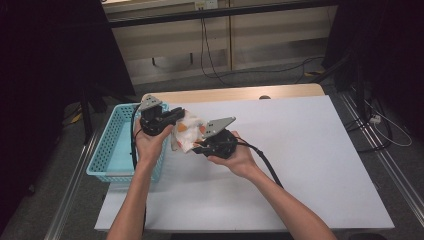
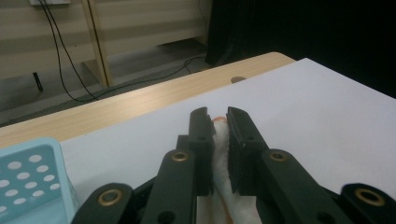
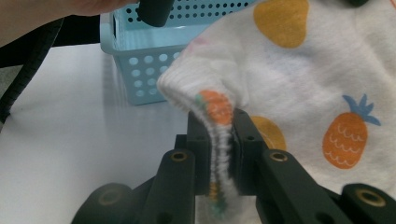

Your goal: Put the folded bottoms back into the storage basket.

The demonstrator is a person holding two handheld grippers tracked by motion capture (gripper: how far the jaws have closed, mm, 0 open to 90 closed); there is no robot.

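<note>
Above the left part of the white-covered table (image 1: 280, 165), a white fleecy cloth printed with orange and yellow fruit (image 1: 187, 131) is held up between the two hand-held grippers, clear of the surface as far as can be judged from the high view. The left gripper (image 1: 172, 120) is clamped on the cloth's left edge; in the left gripper view a strip of white fabric with an orange trace (image 2: 220, 154) is seen pinched between the two black jaws, which stand close together. The right gripper (image 1: 200, 145) is clamped on the cloth's lower right portion; in the right gripper view a ribbed hem with orange and green marks (image 3: 219, 140) is seen gripped between the jaws, and the printed pineapples are spread to the right of them. A light blue perforated plastic basket (image 1: 107, 145) is seen at the table's left edge, just beside the left hand (image 1: 150, 145) and behind the cloth in the right gripper view (image 3: 154, 74). The right hand (image 1: 240, 160) is held near the table's middle. A strip of bare light wood (image 1: 235, 93) is exposed along the far edge of the table. Black cables (image 1: 210, 55) are seen lying on the floor beyond it.
</note>
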